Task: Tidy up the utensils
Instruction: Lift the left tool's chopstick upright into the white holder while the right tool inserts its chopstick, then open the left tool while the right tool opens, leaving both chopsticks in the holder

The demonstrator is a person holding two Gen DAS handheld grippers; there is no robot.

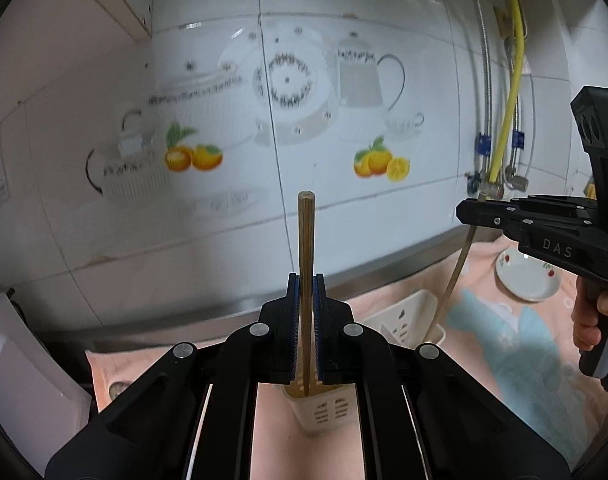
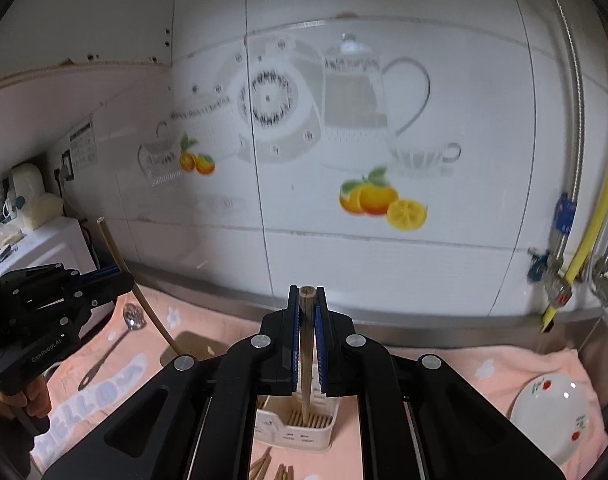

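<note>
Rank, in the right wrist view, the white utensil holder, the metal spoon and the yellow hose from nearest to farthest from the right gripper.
1. White utensil holder: directly beneath the right gripper, whose held chopstick points into it.
2. Metal spoon: on the pink towel, off to the left.
3. Yellow hose: against the wall, far right.

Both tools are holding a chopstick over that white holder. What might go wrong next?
The right gripper pinches its chopstick near the top, so the tip could swing and miss the holder.

Both chopsticks seem headed for the same holder, so the left gripper could get in the way.

Loose chopsticks lie beside it and could get knocked.
</note>
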